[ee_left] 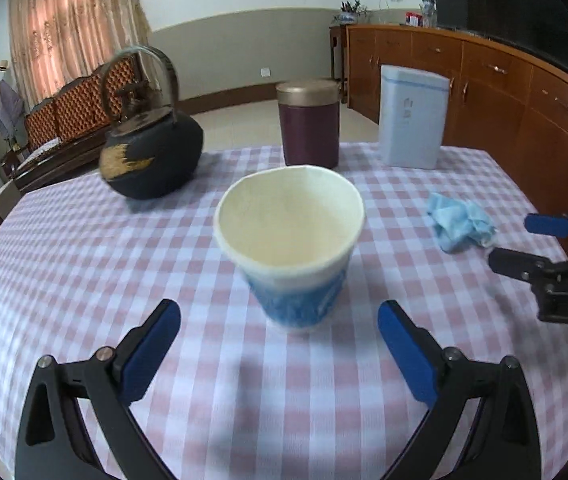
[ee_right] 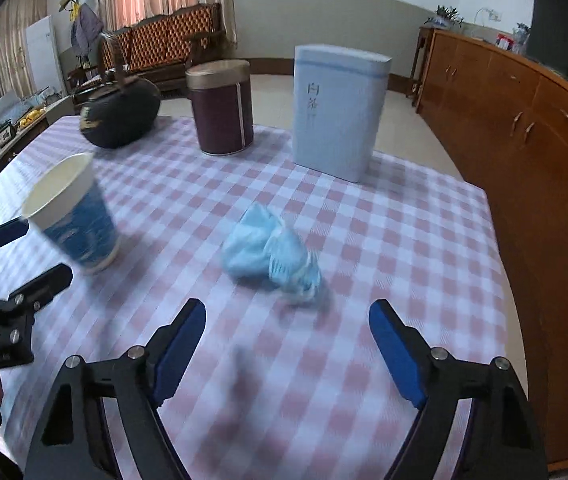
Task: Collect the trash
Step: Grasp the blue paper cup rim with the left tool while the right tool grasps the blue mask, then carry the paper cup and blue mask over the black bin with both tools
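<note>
A blue and white paper cup (ee_left: 289, 248) stands upright and empty on the checked tablecloth, just ahead of my open left gripper (ee_left: 280, 316); it also shows in the right wrist view (ee_right: 72, 212). A crumpled light-blue face mask (ee_right: 274, 254) lies just ahead of my open right gripper (ee_right: 287, 316); it shows at the right in the left wrist view (ee_left: 459, 224). The right gripper (ee_left: 519, 240) is seen open from the left view, and the left gripper (ee_right: 40, 252) open from the right view. Neither gripper touches anything.
At the table's far side stand a black iron teapot (ee_left: 150, 156), a maroon canister with a gold lid (ee_left: 307, 124) and a pale blue box (ee_left: 411, 116). A wooden sideboard (ee_right: 523, 128) runs along the right. The table's edge (ee_right: 495, 240) is near on the right.
</note>
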The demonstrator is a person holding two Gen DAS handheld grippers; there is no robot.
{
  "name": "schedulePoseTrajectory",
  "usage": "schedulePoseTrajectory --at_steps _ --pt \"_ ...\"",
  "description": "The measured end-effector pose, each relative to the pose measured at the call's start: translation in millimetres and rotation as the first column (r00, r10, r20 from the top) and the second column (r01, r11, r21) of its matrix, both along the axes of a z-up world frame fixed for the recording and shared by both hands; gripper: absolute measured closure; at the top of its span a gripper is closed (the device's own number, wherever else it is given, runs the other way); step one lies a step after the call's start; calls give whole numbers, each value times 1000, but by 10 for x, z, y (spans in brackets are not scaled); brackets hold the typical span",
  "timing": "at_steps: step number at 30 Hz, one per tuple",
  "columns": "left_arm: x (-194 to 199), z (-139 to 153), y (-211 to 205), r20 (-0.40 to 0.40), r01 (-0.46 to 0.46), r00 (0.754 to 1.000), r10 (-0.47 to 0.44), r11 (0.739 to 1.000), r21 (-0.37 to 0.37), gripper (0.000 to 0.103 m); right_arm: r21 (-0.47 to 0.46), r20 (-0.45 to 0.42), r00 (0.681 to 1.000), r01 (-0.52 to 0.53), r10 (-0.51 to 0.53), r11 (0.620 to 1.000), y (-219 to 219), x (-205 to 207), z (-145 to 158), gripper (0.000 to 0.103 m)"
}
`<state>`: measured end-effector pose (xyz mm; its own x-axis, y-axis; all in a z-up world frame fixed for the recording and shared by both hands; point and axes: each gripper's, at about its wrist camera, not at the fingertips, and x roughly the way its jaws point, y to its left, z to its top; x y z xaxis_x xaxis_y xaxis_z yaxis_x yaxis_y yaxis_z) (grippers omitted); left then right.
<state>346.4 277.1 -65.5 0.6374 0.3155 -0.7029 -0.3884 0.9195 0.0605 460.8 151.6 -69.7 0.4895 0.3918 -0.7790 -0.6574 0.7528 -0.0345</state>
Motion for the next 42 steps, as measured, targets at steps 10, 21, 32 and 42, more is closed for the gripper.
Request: schedulePoseTrajectory --at_steps 10,21,32,42 --pt "326 -76 147 -31 26 999 -27 998 -56 17 -12 -71 997 -22 21 1000 333 304 -243 42" --pt "124 53 -12 11 79 997 -78 993 -91 46 77 -24 1000 -10 12 997 32 -40 -2 58" --pt "-576 434 -568 75 125 989 -124 992 -12 47 127 72 997 7 -16 992 -607 -956 502 58" --pt "-1106 766 -1085 122 186 975 -188 982 26 46 173 139 987 55 -79 983 -1342 -1794 886 58"
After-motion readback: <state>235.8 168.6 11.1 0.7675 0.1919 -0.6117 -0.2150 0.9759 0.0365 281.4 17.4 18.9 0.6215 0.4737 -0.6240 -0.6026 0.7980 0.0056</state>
